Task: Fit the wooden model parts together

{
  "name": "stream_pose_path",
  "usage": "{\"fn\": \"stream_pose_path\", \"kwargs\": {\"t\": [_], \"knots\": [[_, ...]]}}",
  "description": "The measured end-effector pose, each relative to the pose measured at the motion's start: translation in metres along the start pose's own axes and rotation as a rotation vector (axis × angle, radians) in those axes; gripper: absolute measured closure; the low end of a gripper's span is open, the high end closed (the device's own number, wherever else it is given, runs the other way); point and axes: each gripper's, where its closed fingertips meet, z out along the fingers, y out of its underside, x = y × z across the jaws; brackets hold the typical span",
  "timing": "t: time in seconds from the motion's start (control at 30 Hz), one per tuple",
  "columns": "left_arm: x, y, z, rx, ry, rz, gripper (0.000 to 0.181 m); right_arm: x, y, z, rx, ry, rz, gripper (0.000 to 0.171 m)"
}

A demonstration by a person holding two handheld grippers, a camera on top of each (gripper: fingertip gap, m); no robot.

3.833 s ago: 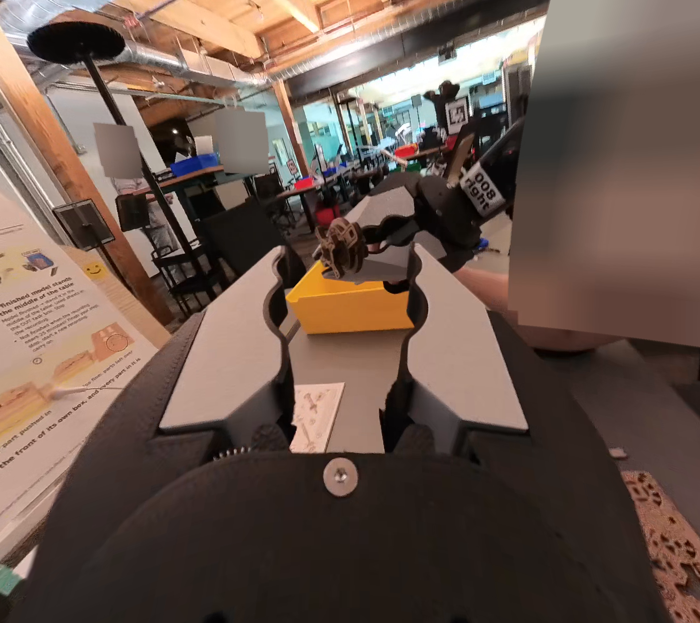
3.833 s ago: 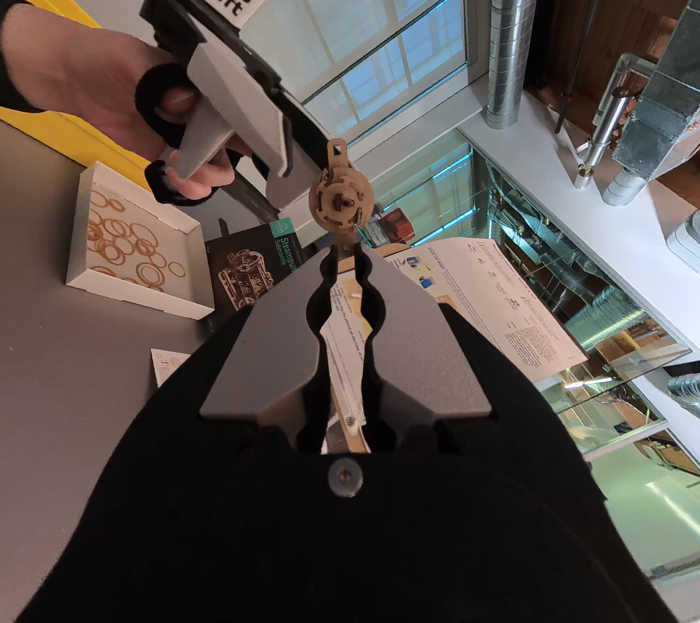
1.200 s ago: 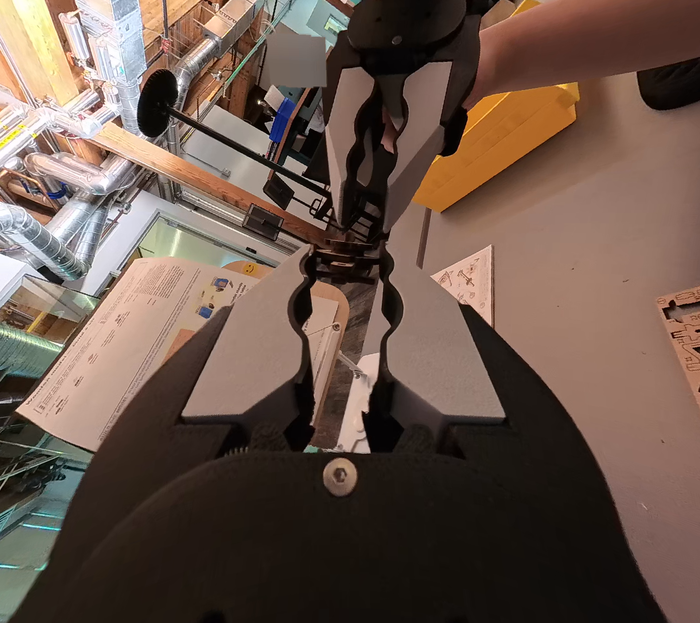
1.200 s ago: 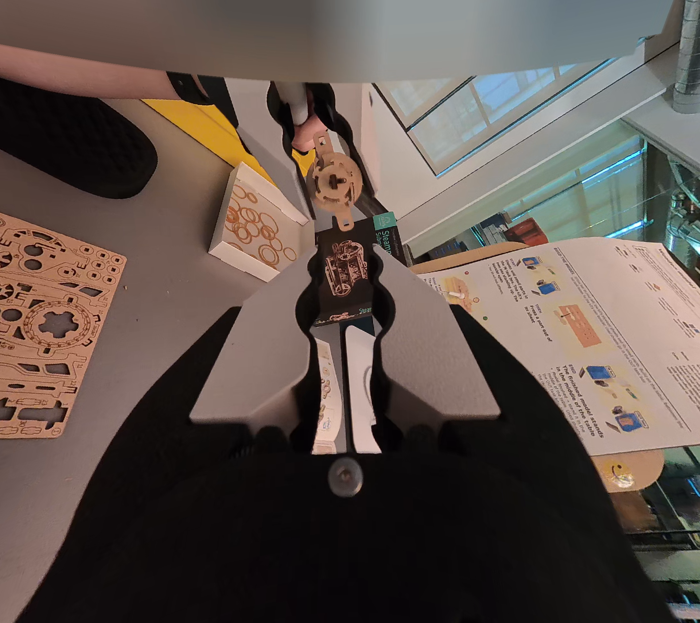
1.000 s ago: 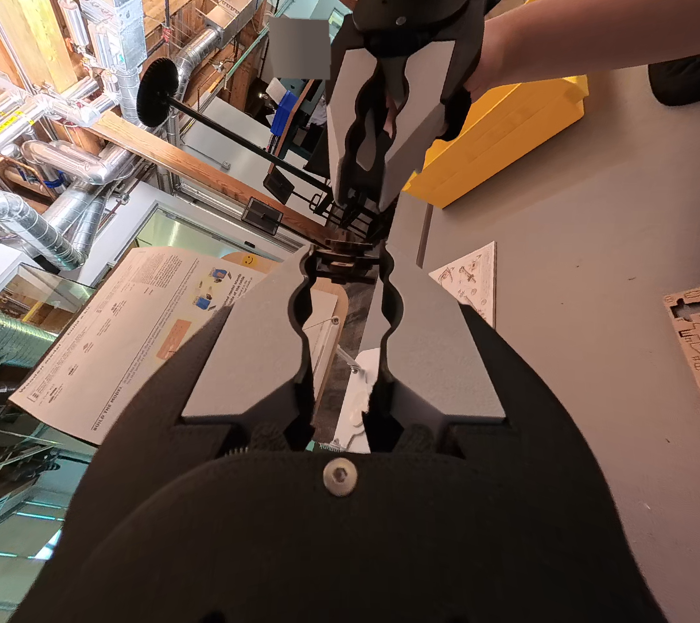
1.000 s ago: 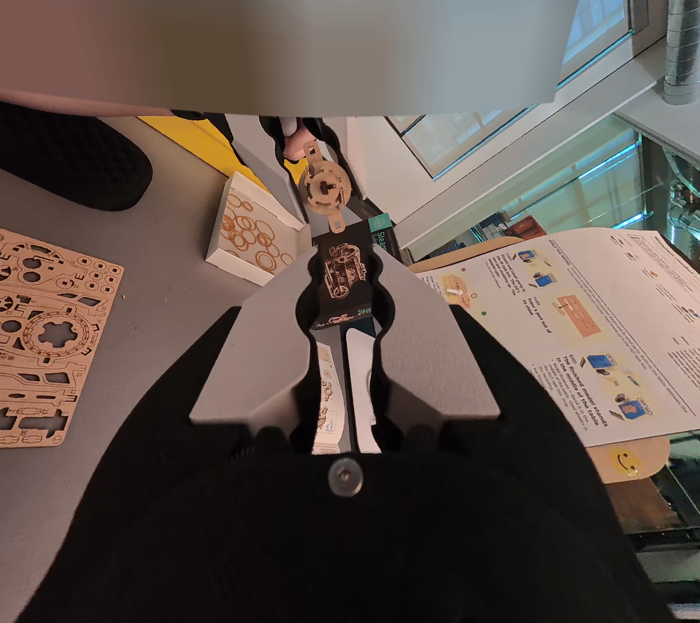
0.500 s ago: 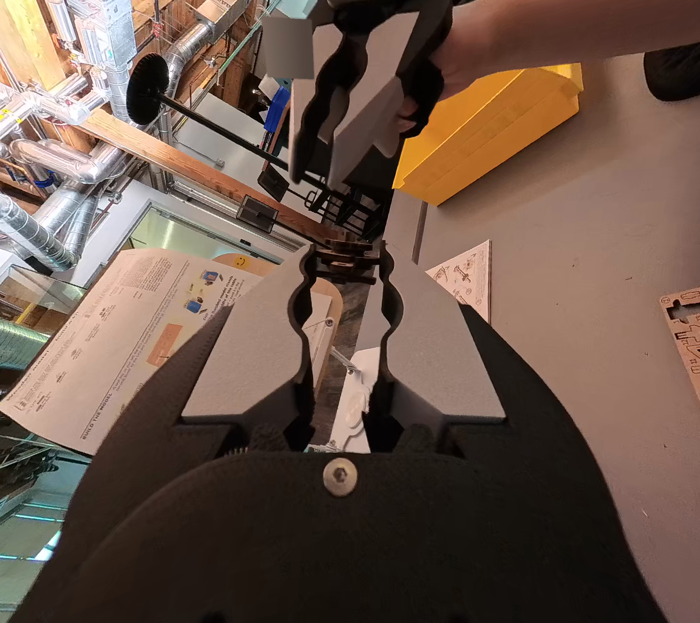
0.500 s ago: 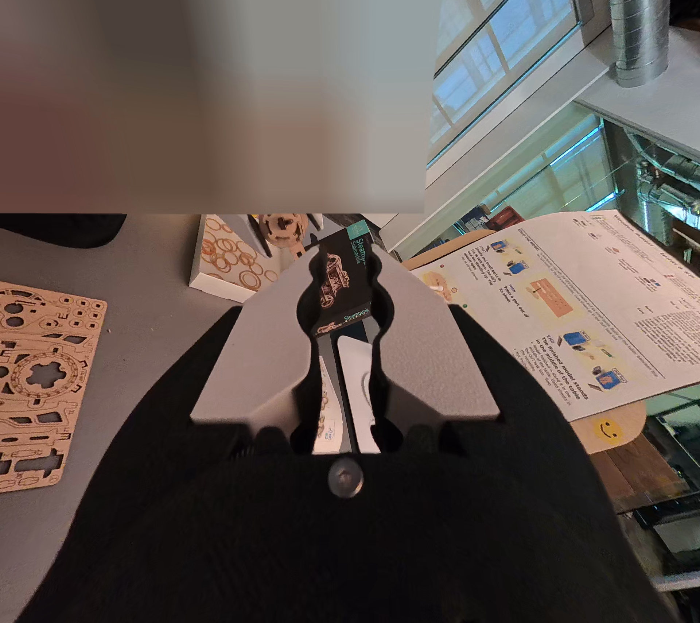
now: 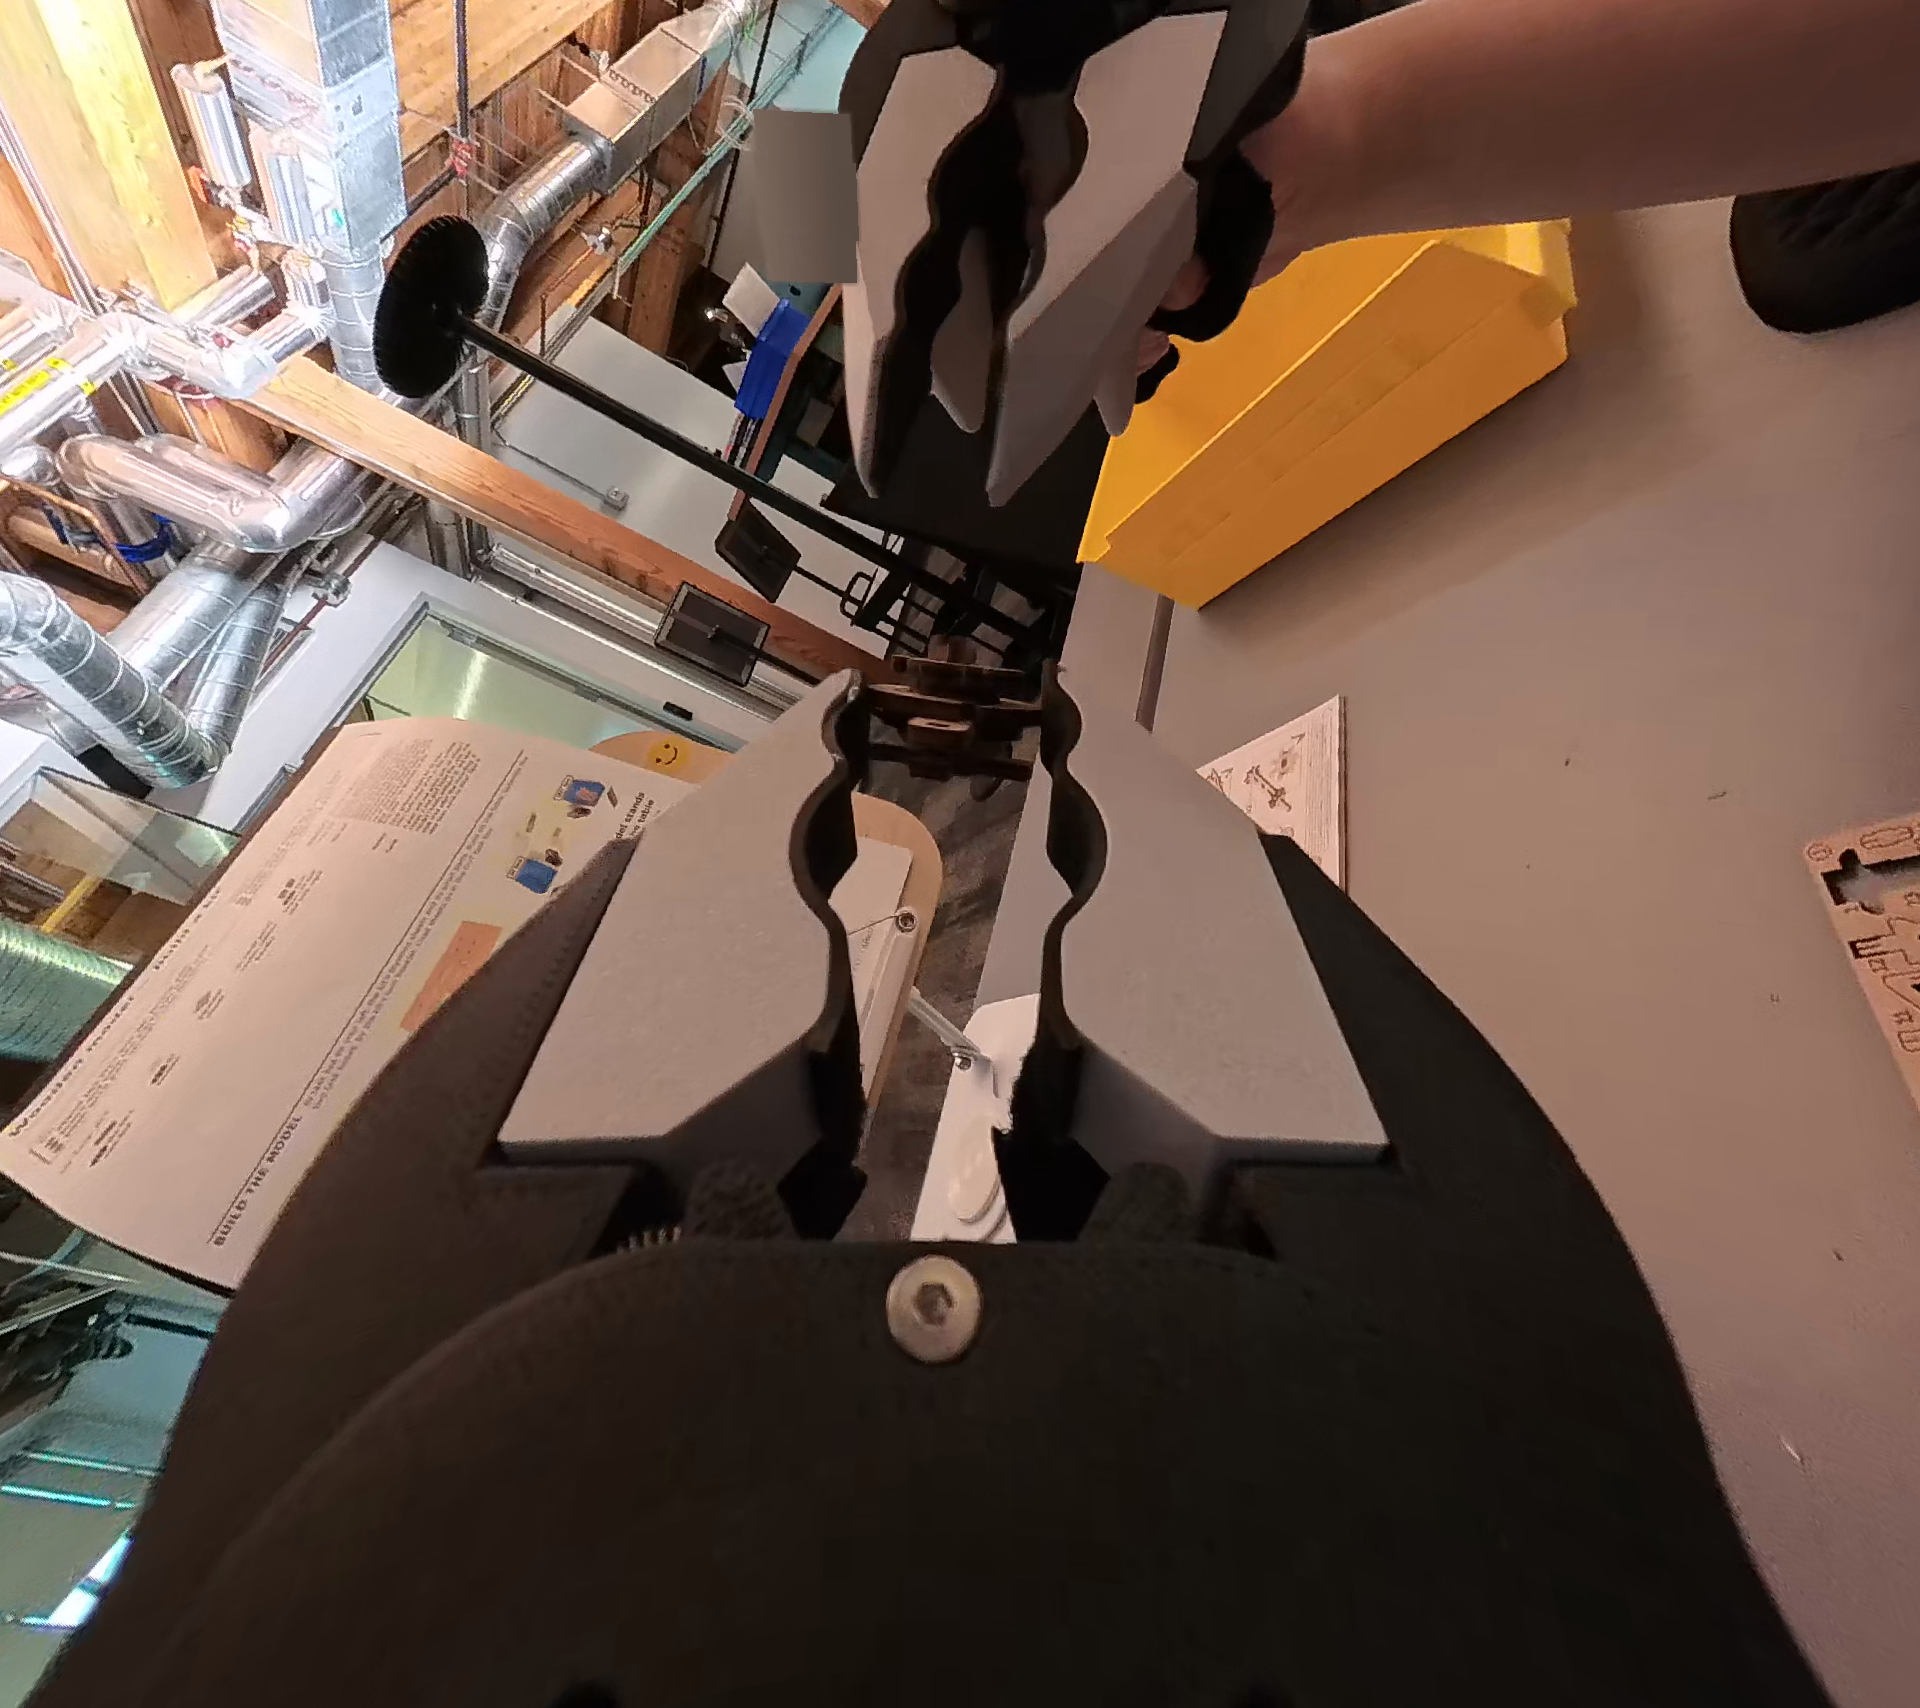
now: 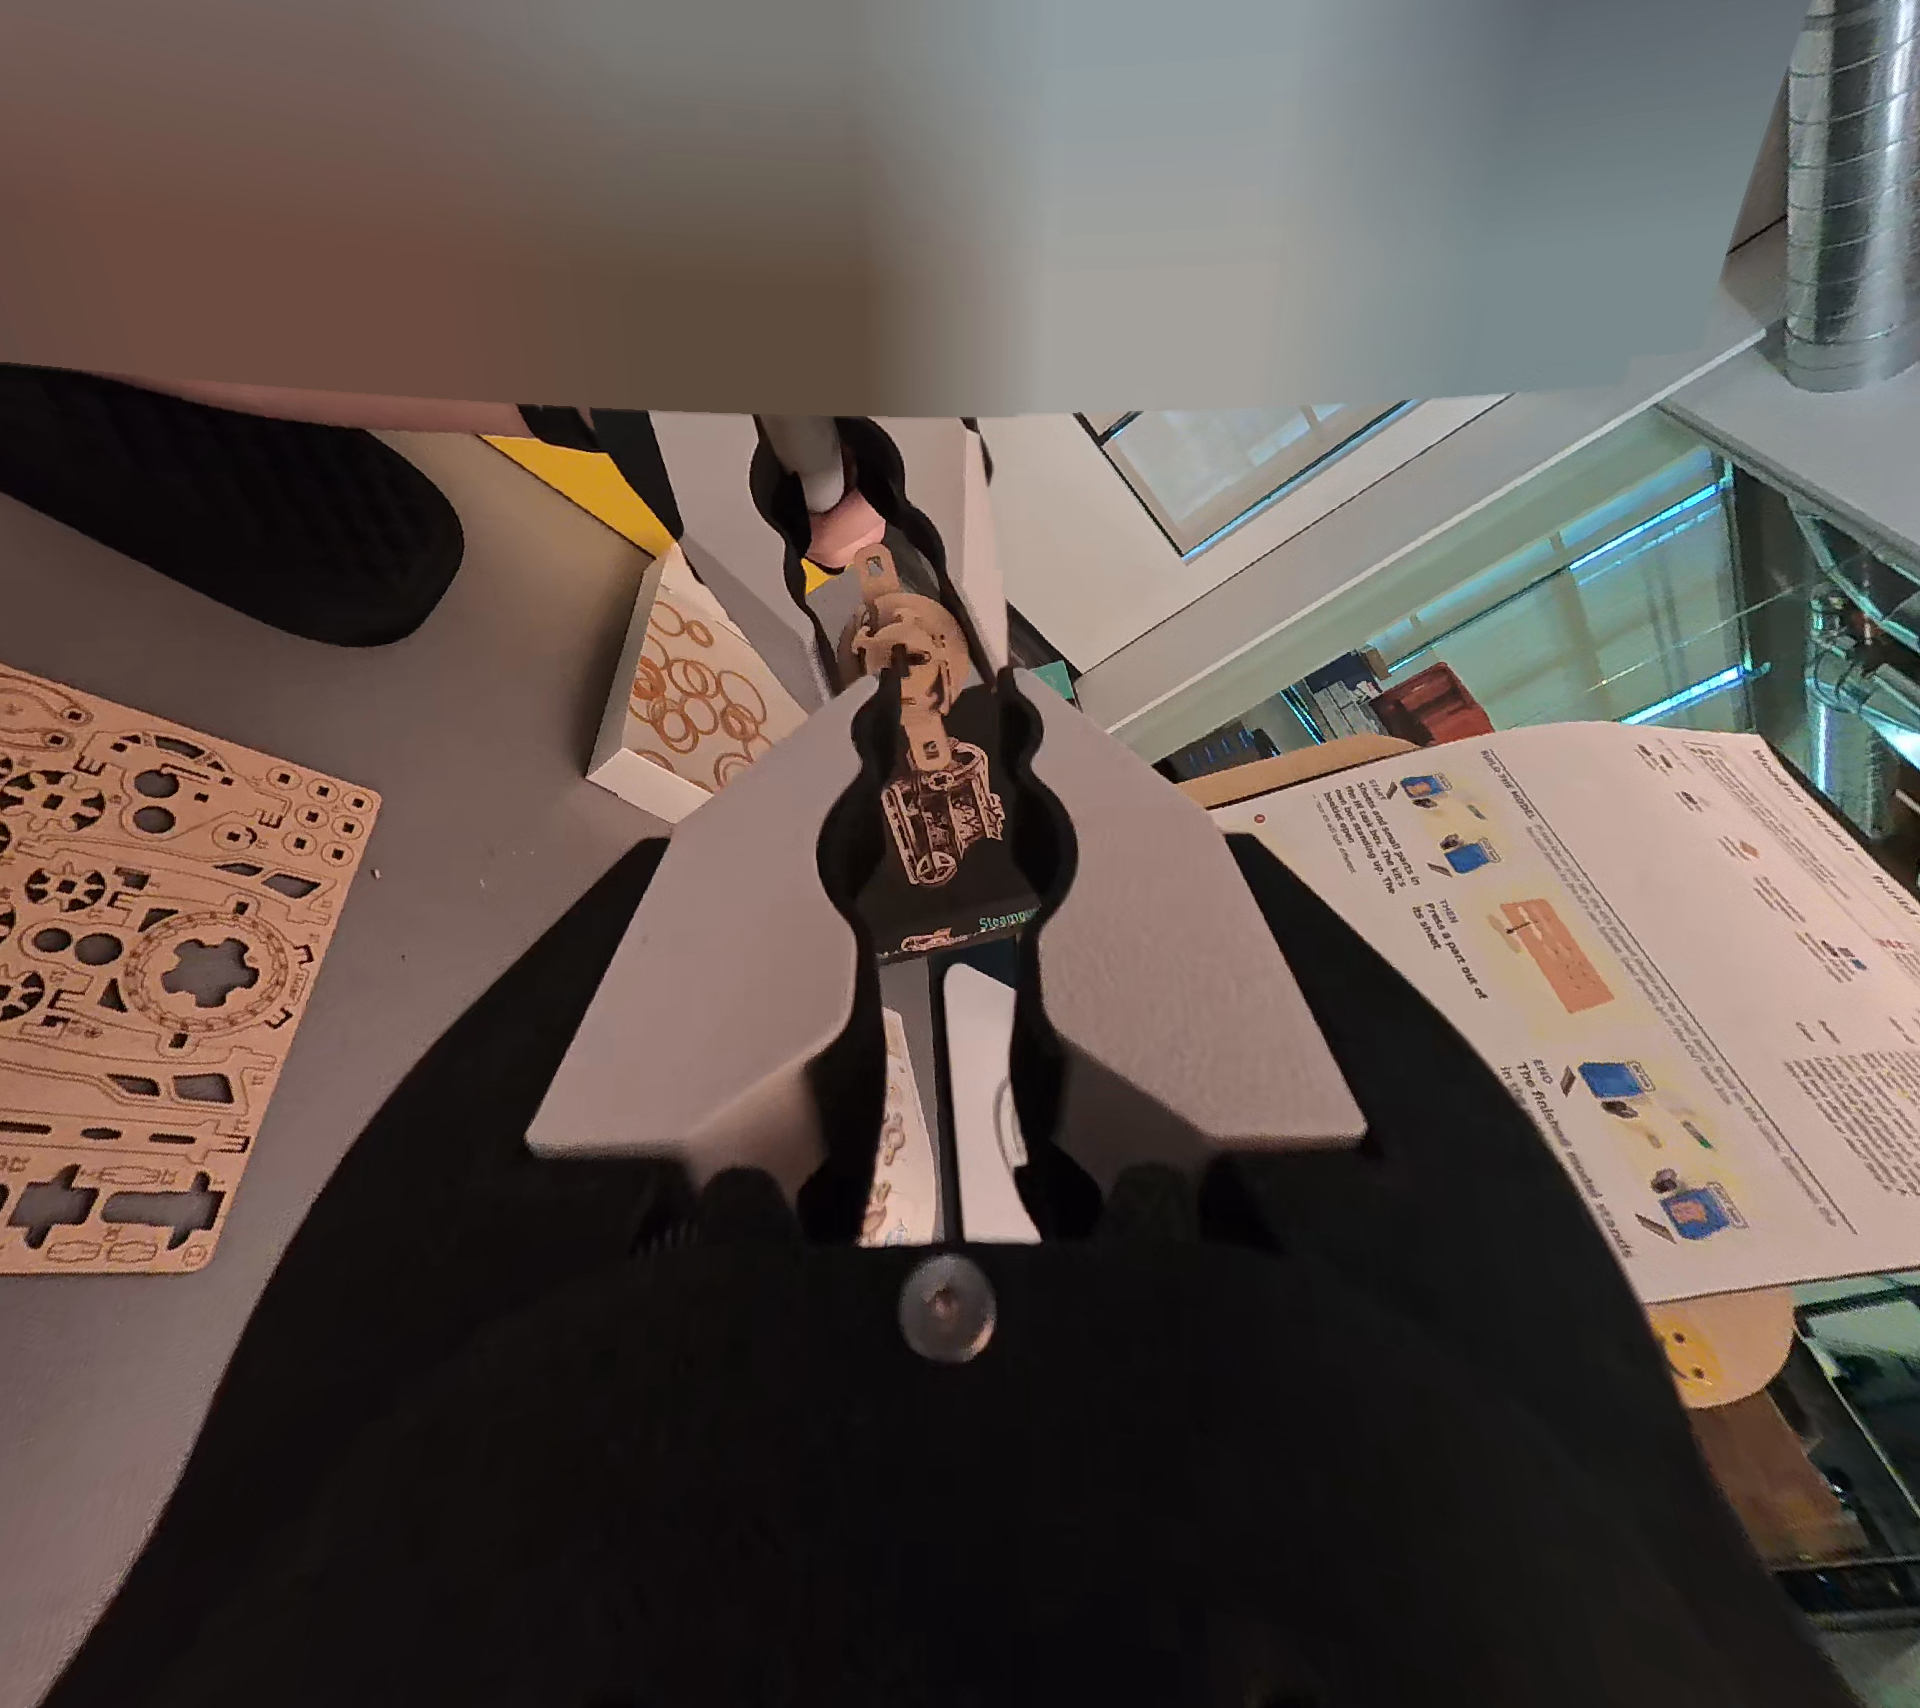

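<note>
Since half a second earlier, the right tongs (image 9: 940, 453) had been swung back toward the left tongs (image 9: 948, 702), so that their tips were again pointed down at the held piece. In the right wrist view the small round wooden gear assembly (image 10: 906, 635) was brought back just ahead of the right tongs' own tips (image 10: 940, 687).

The gear assembly was held in the air above the grey desk (image 9: 1558, 723), clamped edge-on between the tips of the left tongs, which were closed on it. The right tongs were seen with a clear gap between their jaws and with nothing in them; they were near the assembly but apart from it in the left wrist view.

On the desk a pale laser-cut plywood parts sheet (image 10: 125, 962), a white tray of thin wooden rings (image 10: 686, 723), a black printed kit box (image 10: 940, 827) and a yellow plastic bin (image 9: 1330, 411) were laid.

The assembly was judged to be very light, stiff but brittle: thin plywood layers on a short axle, with a slim tab (image 10: 873, 562) projecting from the rim. It would best be taken across the solid rim or the hub, and the tab would probably snap if squeezed or levered. Any pressing was judged to be safest along the axle.
</note>
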Motion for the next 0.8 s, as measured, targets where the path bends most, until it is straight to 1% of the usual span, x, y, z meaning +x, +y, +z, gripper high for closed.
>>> {"fn": "stream_pose_path", "kwargs": {"t": [0.3,0.53,0.8], "knots": [[-0.003,-0.002,-0.002,-0.008,-0.012,0.017,0.151,0.01,0.008,-0.002,-0.027,0.044,0.018,0.158],[-0.013,0.003,-0.009,-0.024,-0.041,0.016,0.151,0.032,0.011,-0.011,0.037,0.118,0.144,0.159],[-0.018,0.006,-0.012,-0.024,-0.055,0.003,0.151,0.049,0.017,-0.018,0.112,0.158,0.302,0.161]]}}
